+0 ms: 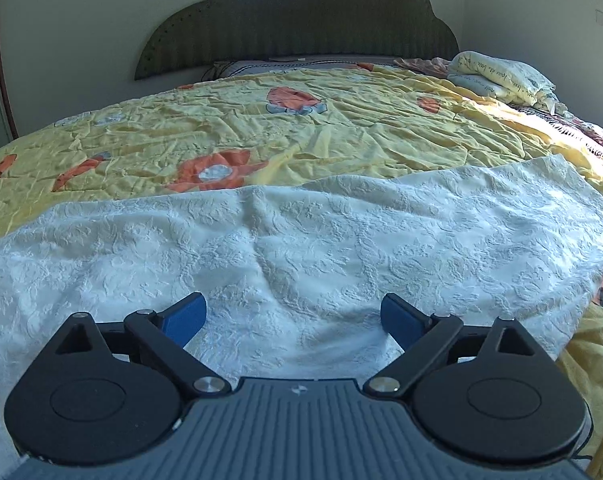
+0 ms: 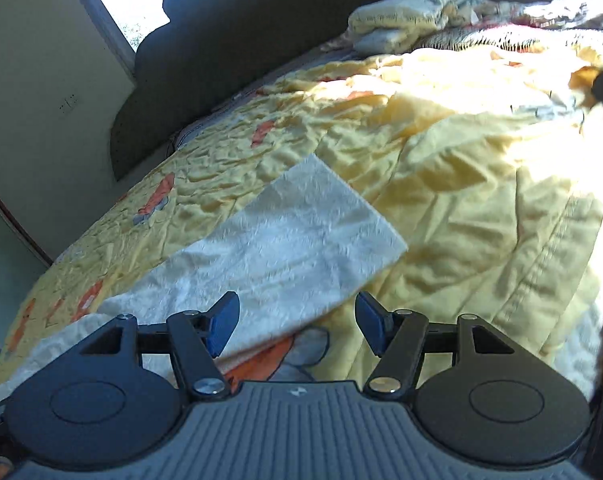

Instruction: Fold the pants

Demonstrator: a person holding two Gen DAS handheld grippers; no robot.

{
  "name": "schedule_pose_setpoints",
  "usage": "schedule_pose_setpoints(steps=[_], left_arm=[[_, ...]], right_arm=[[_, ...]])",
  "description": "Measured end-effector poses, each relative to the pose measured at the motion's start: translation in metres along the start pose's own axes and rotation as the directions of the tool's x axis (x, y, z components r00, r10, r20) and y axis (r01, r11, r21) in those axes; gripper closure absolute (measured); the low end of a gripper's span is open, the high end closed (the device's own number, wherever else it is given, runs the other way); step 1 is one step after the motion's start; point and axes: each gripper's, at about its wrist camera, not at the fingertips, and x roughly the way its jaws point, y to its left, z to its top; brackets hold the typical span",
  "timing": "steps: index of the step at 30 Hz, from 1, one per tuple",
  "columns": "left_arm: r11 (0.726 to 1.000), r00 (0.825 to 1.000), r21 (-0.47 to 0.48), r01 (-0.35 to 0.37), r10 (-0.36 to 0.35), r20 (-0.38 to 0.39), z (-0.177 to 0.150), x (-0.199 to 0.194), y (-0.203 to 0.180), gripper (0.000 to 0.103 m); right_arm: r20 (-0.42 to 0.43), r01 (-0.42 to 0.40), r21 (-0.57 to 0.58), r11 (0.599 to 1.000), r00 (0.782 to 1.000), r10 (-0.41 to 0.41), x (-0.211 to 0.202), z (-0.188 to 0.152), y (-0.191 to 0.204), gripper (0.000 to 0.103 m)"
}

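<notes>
The pants (image 1: 301,248) are white with a raised pattern and lie flat across the yellow bedspread (image 1: 261,120). My left gripper (image 1: 293,316) is open, just above the near part of the pants, holding nothing. In the right wrist view one pant leg (image 2: 285,240) stretches away to its hem corner. My right gripper (image 2: 297,326) is open and empty, over the near edge of that leg and the bedspread (image 2: 461,200).
A dark green headboard (image 1: 301,16) stands at the far end. Folded pale bedding (image 1: 497,72) lies at the far right corner, also in the right wrist view (image 2: 413,12). Strong sunlight falls on the right side of the bed.
</notes>
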Motion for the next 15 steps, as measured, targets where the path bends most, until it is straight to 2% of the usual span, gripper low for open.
schedule_pose_setpoints(steps=[3,5,7,8,9,13,15], left_arm=[[1.0,1.0,-0.006,0.001,-0.001,0.001,-0.001,0.0,0.001,0.006],[1.0,1.0,-0.006,-0.001,0.001,0.004,-0.002,0.0,0.001,0.006],[1.0,1.0,-0.007,-0.002,0.002,0.004,-0.002,0.0,0.001,0.006],[1.0,1.0,-0.008,-0.002,0.002,0.004,-0.002,0.0,0.001,0.006],[1.0,1.0,-0.009,-0.002,0.002,0.005,-0.002,0.0,0.001,0.006],[1.0,1.0,-0.009,-0.003,0.003,0.004,-0.002,0.0,0.001,0.005],[1.0,1.0,-0.009,-0.002,0.003,0.004,-0.002,0.0,0.002,0.005]], right_arm=[[0.042,-0.008,0.088,0.996,0.999,0.004,0.004,0.0,-0.013,0.04],[0.101,-0.039,0.192,0.981,0.995,0.02,0.008,0.006,-0.031,0.041],[0.132,-0.049,0.246,0.968,0.991,0.016,0.014,0.012,-0.042,0.06],[0.135,-0.049,0.249,0.967,0.991,0.016,0.018,0.015,-0.045,0.081],[0.133,-0.049,0.244,0.968,0.991,0.016,0.02,0.018,-0.046,0.094],[0.208,-0.066,0.099,0.993,0.977,0.044,0.014,0.029,-0.03,0.094],[0.156,-0.015,0.067,0.998,0.988,0.005,0.022,0.032,-0.029,0.094]])
